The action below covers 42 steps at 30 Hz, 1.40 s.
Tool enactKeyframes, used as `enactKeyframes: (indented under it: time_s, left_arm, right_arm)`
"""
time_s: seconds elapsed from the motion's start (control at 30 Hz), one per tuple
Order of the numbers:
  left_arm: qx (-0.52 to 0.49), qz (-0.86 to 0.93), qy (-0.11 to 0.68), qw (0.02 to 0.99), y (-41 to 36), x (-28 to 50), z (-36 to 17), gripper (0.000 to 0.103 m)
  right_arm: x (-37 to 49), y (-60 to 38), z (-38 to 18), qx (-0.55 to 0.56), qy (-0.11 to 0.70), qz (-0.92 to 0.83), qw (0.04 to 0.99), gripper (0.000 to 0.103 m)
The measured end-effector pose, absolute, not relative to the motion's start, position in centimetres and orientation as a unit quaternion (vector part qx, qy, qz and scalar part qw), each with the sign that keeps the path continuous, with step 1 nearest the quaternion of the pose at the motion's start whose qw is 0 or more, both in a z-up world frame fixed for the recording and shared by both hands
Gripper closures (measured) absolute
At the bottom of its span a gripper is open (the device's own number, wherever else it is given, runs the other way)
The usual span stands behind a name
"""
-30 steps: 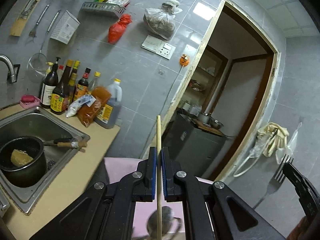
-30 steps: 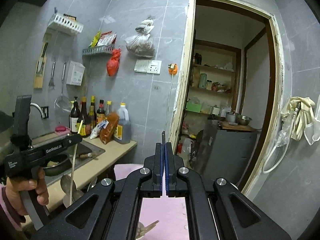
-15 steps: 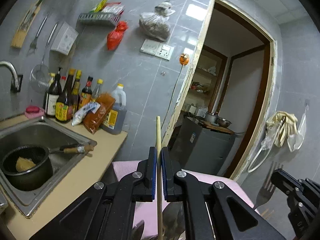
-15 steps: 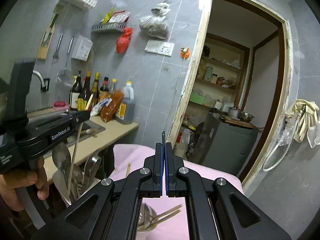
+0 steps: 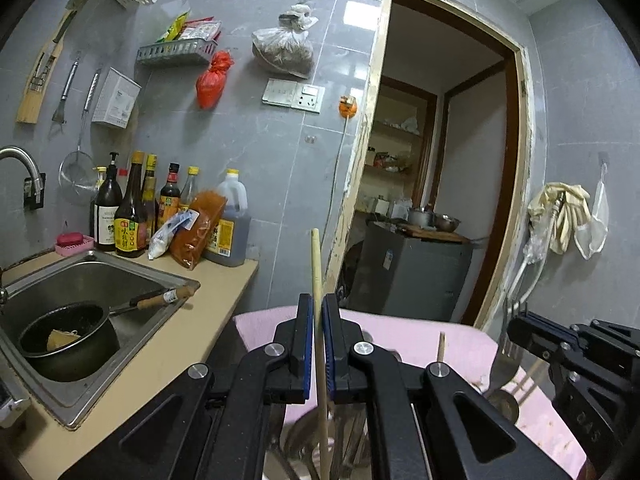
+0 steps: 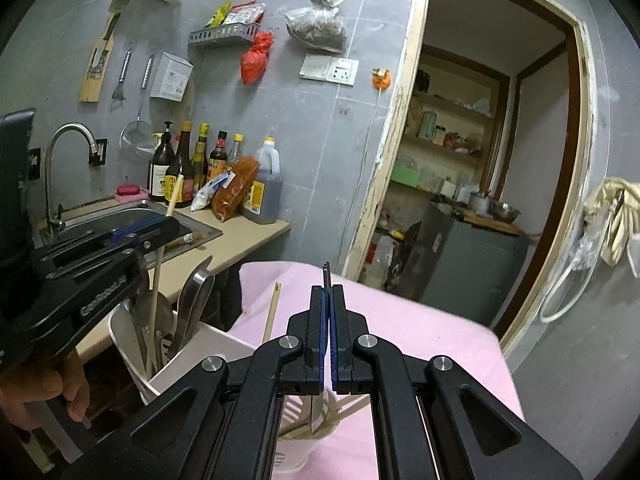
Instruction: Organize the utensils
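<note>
Both claws lowered toward holder (image 6: 208, 356) | left claw (image 5: 316, 344) clamps chopstick (image 5: 317, 264) | right claw (image 6: 329, 344) clamps fork (image 5: 505, 354)

Wooden chopstick (image 5: 317, 264), shiny metal fork (image 5: 505, 354), seemingly plastic white holder (image 6: 208, 354)

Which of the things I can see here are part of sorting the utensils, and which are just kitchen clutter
Part of the job:
left gripper, shut on a chopstick
right gripper, shut on a fork
white holder with spoons

Just lying about:
sauce bottles
pot in the sink
red bag
gloves
</note>
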<state>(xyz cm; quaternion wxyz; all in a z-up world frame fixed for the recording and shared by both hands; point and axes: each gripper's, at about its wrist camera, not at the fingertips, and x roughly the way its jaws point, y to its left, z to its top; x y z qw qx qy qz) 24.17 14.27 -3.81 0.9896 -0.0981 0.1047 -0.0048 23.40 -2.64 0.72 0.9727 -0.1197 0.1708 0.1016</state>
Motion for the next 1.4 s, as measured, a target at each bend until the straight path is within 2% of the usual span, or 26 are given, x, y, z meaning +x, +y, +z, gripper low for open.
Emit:
enactKeyframes:
  time_s: [0.5, 0.53, 0.57, 0.63, 0.67, 0.8, 0.87, 0.97, 1.1, 1.17, 1.33, 1.4]
  left_arm:
    - [-0.092, -0.038, 0.182, 0.978, 15.6, 23.0, -3.2, 0.096]
    - [-0.095, -0.040, 0.187, 0.977, 15.8, 23.0, -3.1, 0.092]
    - [-0.097, -0.044, 0.191, 0.976, 15.9, 22.9, -3.0, 0.084]
    - [-0.102, -0.054, 0.196, 0.974, 16.0, 22.7, -2.8, 0.075]
    - [-0.104, -0.056, 0.197, 0.973, 16.0, 22.6, -2.7, 0.073]
    - [-0.103, -0.053, 0.205, 0.972, 15.8, 22.1, -2.3, 0.071]
    - [-0.103, -0.054, 0.208, 0.971, 15.8, 21.9, -2.0, 0.064]
    - [-0.103, -0.048, 0.204, 0.972, 15.5, 21.1, -1.2, 0.053]
    - [-0.107, -0.044, 0.203, 0.972, 15.1, 20.2, -0.2, 0.043]
    - [-0.106, -0.042, 0.200, 0.973, 14.6, 19.5, 0.2, 0.033]
    - [-0.108, -0.041, 0.193, 0.974, 13.3, 17.5, 1.2, 0.017]
    - [-0.106, -0.039, 0.189, 0.976, 12.6, 16.4, 1.7, 0.012]
  right_arm:
    - [23.4, -3.9, 0.0, -0.058, 0.201, 0.130, 0.969, 0.097]
    - [23.4, -4.1, 0.1, -0.054, 0.201, 0.131, 0.969, 0.097]
    - [23.3, -4.3, 0.2, -0.047, 0.201, 0.133, 0.969, 0.093]
    - [23.2, -4.5, 0.3, -0.039, 0.200, 0.134, 0.970, 0.082]
    - [23.1, -4.7, 0.3, -0.033, 0.200, 0.134, 0.970, 0.079]
    - [22.5, -5.5, 0.5, -0.015, 0.200, 0.128, 0.971, 0.078]
    - [22.3, -6.1, 0.7, -0.006, 0.202, 0.121, 0.972, 0.077]
    - [21.6, -7.2, 1.1, 0.004, 0.198, 0.110, 0.974, 0.066]
    - [20.5, -9.3, 1.8, 0.018, 0.193, 0.095, 0.976, 0.058]
    - [19.8, -10.5, 2.2, 0.026, 0.190, 0.089, 0.977, 0.055]
    - [18.0, -13.2, 2.9, 0.041, 0.189, 0.079, 0.978, 0.043]
    - [16.9, -14.4, 3.1, 0.045, 0.190, 0.074, 0.978, 0.033]
